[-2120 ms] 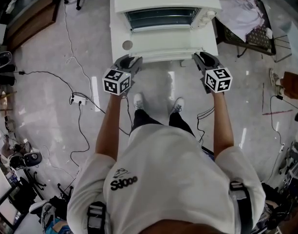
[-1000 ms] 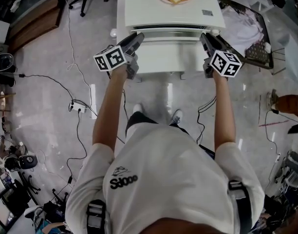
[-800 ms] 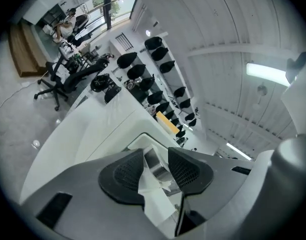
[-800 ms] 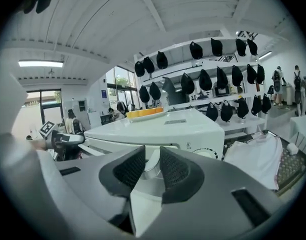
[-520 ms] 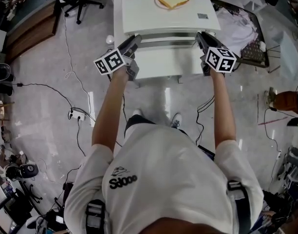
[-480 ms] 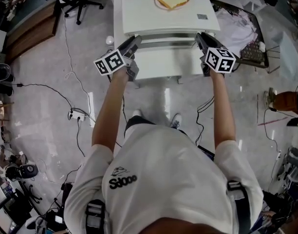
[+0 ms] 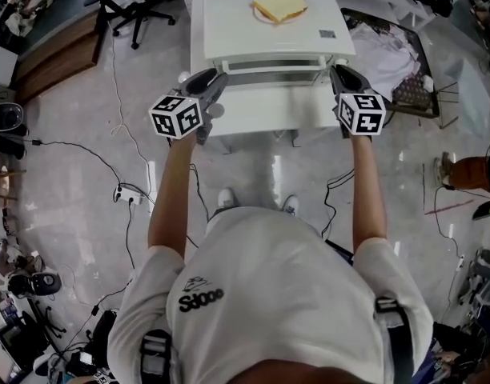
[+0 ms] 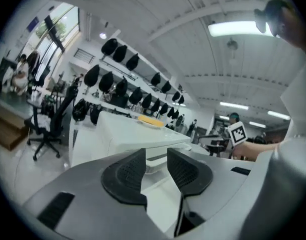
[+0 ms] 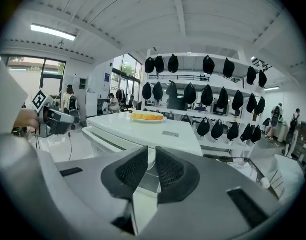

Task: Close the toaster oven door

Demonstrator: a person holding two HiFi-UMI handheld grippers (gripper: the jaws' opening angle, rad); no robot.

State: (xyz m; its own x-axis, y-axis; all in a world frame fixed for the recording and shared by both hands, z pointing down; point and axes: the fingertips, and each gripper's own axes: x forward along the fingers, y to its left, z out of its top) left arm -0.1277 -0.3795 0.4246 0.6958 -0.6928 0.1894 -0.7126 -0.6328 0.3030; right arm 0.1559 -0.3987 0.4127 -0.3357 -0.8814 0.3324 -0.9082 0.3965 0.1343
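The white toaster oven stands at the top of the head view, with a slice of bread on a plate on its roof. Its door is swung up most of the way, and only a dark slit shows under the roof's front edge. My left gripper sits at the door's left end, jaws apart and closing, with nothing between the pads. At the door's right end my right gripper has its jaws closing to a narrow gap, which is empty in the right gripper view.
An office chair and a wooden bench stand at the left. A wire basket with cloth is right of the oven. Cables and a power strip lie on the floor, and another person's foot shows at far right.
The door has gone from lying flat open to nearly upright. Both grippers rose and moved forward with it, then drew slightly back over the last half second.
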